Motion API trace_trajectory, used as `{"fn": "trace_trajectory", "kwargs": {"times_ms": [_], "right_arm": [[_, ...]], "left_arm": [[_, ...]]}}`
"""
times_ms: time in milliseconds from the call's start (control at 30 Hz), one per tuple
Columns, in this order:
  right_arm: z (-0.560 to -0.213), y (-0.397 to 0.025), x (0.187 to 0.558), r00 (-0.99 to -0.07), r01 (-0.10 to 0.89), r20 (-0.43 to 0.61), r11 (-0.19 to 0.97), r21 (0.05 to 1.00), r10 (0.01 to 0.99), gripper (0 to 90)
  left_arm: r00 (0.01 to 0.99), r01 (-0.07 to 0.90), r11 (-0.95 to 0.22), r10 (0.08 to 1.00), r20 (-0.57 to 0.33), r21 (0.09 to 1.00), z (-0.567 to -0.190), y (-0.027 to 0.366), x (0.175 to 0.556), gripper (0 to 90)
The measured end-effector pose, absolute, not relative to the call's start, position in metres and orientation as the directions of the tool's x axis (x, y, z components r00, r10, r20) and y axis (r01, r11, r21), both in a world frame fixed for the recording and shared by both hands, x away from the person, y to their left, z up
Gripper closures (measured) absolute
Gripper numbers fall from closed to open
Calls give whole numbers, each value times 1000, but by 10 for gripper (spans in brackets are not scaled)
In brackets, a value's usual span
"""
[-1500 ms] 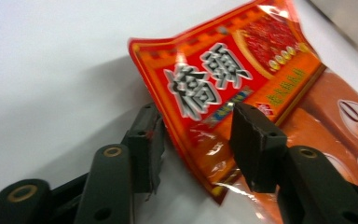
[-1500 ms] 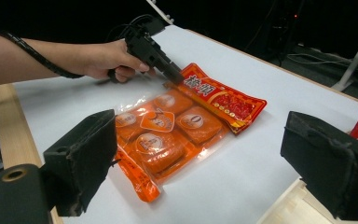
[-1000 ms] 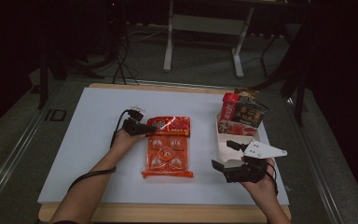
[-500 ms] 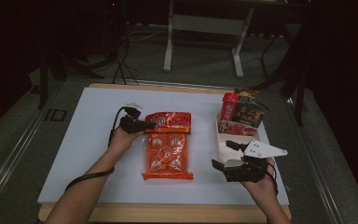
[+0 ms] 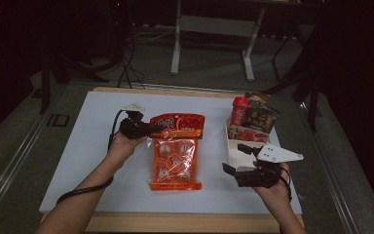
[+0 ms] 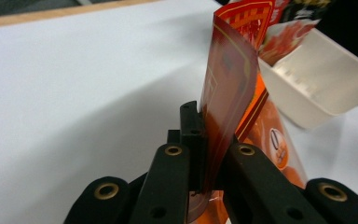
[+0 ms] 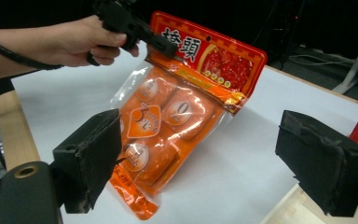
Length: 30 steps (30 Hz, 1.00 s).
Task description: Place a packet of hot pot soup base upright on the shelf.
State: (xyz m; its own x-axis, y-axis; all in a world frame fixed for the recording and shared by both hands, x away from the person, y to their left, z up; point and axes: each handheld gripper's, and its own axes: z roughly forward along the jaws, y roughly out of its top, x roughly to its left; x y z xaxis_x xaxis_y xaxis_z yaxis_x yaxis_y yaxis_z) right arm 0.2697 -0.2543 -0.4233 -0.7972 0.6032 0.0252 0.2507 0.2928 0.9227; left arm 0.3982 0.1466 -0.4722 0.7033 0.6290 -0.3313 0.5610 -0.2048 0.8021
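At the left of the high view, the left gripper (image 5: 152,127) is clenched on the red printed header strip of the flat orange plastic snack pouch (image 5: 175,156), which holds several round wrapped pieces behind a clear window. In the left gripper view the 2 black jaws pinch that red strip edge-on, and the strip stands upright between them. The pouch's top end is raised off the white table sheet (image 5: 78,146), while its lower end, judging from the right gripper view, rests on the sheet near the table's middle.

Further right, a white rectangular plastic tub (image 5: 236,153) stands on the sheet with red and dark printed packets (image 5: 253,119) upright at its far end. The right gripper (image 5: 238,161) hovers just in front of the tub, jaws spread wide and holding nothing; in the right gripper view its 2 foam-faced pads (image 7: 91,158) frame the pouch without touching it.

The step in hand looks like lifting the pouch towards the tub. To do it well, the pinch should stay deep on the stiff header, not on the slippery clear film, and the lift should be slow so the hanging weight does not swing. The free gripper could steady the bottom seam.
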Motion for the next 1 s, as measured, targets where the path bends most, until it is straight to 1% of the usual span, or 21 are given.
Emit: {"fn": "trace_trajectory", "kwargs": {"times_ms": [233, 400, 633, 733, 1000], "right_arm": [[-418, -253, 274, -791, 246, 16, 293, 924, 611, 148], [-418, -253, 279, -791, 241, 19, 283, 928, 611, 167], [-418, -250, 291, -785, 254, 24, 286, 924, 619, 168], [-418, -244, 298, -791, 252, 19, 297, 921, 611, 167], [-417, -227, 317, -813, 260, 35, 309, 915, 581, 148]], "left_arm": [[745, 515, -219, 592, -307, 829, -453, 142, 383, 893], [775, 461, -221, 573, -269, 859, -442, 138, 365, 893], [801, 427, -215, 540, -257, 878, -433, 138, 346, 893], [816, 401, -213, 526, -242, 891, -431, 136, 337, 893], [837, 383, -207, 489, -244, 901, -428, 138, 323, 893]]}}
